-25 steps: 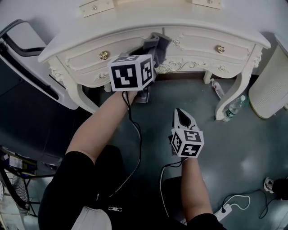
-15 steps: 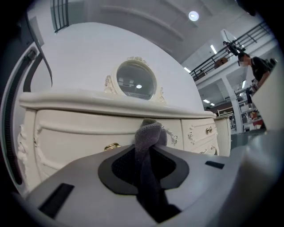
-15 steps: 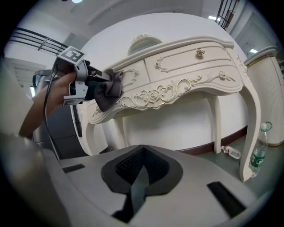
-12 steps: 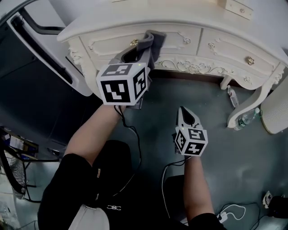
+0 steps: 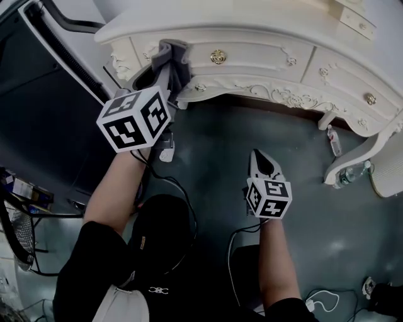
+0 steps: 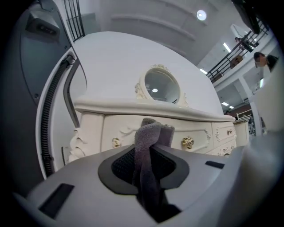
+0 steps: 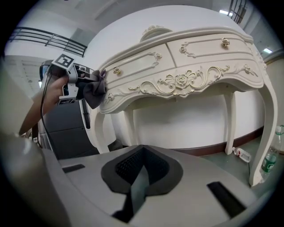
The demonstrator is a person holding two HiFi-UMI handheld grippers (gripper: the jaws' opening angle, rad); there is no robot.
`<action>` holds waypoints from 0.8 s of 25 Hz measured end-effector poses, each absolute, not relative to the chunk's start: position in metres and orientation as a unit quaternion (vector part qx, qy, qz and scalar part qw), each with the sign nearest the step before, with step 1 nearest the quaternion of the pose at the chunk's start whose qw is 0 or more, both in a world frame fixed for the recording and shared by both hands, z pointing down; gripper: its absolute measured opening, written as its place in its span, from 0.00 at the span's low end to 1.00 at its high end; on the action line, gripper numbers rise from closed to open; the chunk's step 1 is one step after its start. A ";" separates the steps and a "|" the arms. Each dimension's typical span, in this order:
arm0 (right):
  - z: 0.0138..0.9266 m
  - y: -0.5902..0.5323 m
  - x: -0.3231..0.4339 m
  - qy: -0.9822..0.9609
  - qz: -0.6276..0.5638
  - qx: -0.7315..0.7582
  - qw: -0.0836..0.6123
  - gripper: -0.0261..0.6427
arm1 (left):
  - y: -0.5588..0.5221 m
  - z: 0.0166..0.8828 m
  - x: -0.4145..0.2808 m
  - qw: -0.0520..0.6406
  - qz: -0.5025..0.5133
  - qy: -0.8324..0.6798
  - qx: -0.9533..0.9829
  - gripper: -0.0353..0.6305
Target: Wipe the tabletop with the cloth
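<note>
**Cloth at the drawer front, tabletop not yet reached**

Grips the grey cloth (image 6: 150,137) in the left gripper (image 5: 165,60), fingers pressed together on a bunched fold, with only a short tuft poking out past the tips. Holds it up at the left end of the white dressing table (image 7: 182,82), level with the drawer front and below the lip of the tabletop (image 5: 214,16). Touching the drawer face or just short of it: impossible to tell. Carries the right gripper (image 5: 257,157) low over the floor, well apart from the table, fingers closed or all but closed, with nothing between them.

By the look of it, no wiping of the top begun; calls first for a lift up and over the lip.

Plenty to go wrong from here:

- Snagging the tuft on the brass knob (image 6: 188,142) just beside it, or on the carved trim, and pulling the fold out of the fingers.
- Rubbing the drawer face instead of the tabletop, if pushed forward before rising.
- Scraping the painted surface with the hard finger tips, given so little cloth beyond them; likely unless laid down at a shallow tilt.
- Knocking the oval mirror (image 6: 156,86) at the back of the tabletop with too deep a sweep.
</note>
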State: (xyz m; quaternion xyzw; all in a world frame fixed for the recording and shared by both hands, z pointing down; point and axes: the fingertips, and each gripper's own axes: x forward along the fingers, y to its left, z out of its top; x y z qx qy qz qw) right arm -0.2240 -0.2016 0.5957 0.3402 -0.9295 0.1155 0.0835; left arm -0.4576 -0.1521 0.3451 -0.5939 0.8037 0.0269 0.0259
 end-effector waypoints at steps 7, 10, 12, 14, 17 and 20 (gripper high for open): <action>0.600 -0.199 -0.240 -0.933 0.107 0.332 0.095 0.04 | -0.107 0.377 -0.547 -0.001 0.048 0.866 -0.497 0.17; 0.601 -0.199 -0.243 -0.933 0.112 0.329 0.094 0.04 | -0.104 0.414 -0.561 -0.043 0.034 0.873 -0.485 0.17; 0.601 -0.197 -0.245 -0.933 0.109 0.328 0.096 0.04 | -0.109 0.431 -0.556 -0.060 0.024 0.869 -0.491 0.17; 0.600 -0.195 -0.246 -0.934 0.103 0.328 0.099 0.04 | -0.115 0.435 -0.544 -0.057 0.021 0.863 -0.502 0.17; 0.597 -0.194 -0.242 -0.934 0.098 0.330 0.098 0.04 | -0.128 0.429 -0.522 -0.037 0.014 0.852 -0.522 0.17; 0.594 -0.193 -0.237 -0.933 0.097 0.334 0.094 0.04 | -0.139 0.429 -0.502 -0.040 0.020 0.837 -0.545 0.17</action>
